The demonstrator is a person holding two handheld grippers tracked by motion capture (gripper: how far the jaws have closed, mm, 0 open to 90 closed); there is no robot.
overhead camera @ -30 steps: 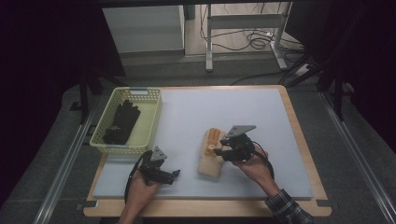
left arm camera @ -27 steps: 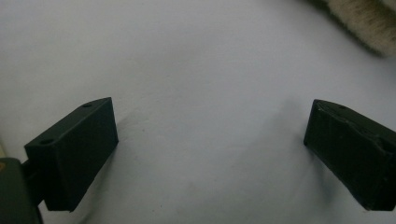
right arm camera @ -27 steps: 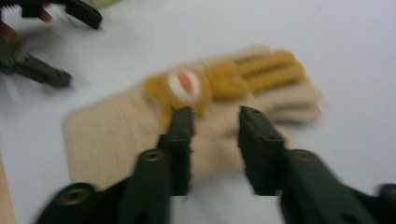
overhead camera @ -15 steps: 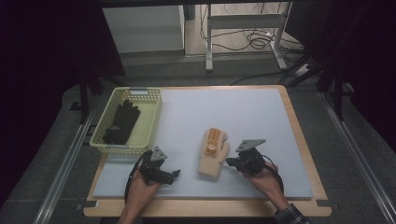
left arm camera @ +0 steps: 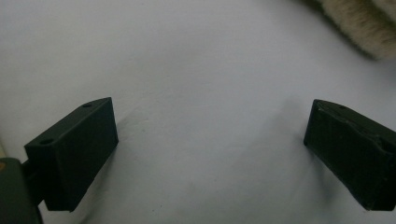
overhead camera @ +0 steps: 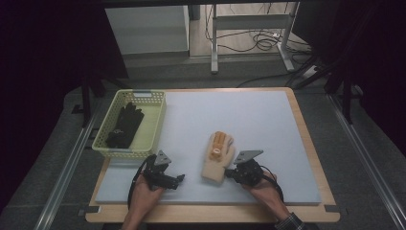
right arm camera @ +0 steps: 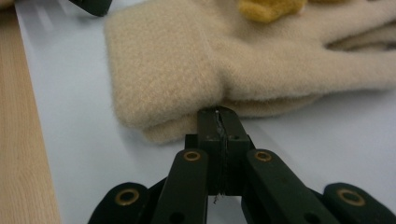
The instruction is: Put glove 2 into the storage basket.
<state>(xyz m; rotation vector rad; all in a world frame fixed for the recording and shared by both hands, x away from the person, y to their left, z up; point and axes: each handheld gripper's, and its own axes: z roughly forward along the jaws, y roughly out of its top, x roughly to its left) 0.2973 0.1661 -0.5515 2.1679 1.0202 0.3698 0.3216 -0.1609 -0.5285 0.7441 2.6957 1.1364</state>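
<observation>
A beige knitted glove [overhead camera: 218,158] with orange patches on top lies flat on the pale blue mat [overhead camera: 249,115], fingers pointing away from me. My right gripper [overhead camera: 231,173] sits at the glove's right side near the cuff, jaws shut. In the right gripper view the closed tips [right arm camera: 218,114] touch the edge of the glove [right arm camera: 187,70], and I see no fabric between them. My left gripper [overhead camera: 178,179] rests on the mat left of the glove, open. Its jaws [left arm camera: 210,149] stand wide apart over bare mat, with a corner of the glove [left arm camera: 359,23] at the upper right.
A yellow-green mesh basket [overhead camera: 158,110] stands at the mat's left edge and holds black gloves [overhead camera: 125,125]. The mat lies on a wooden table [overhead camera: 309,143]. Beyond the table are a grey floor, table legs and cables.
My right gripper has drawn back toward me and to the right, from over the glove to its edge. The glove now lies flatter on the mat. The left gripper has barely moved.
</observation>
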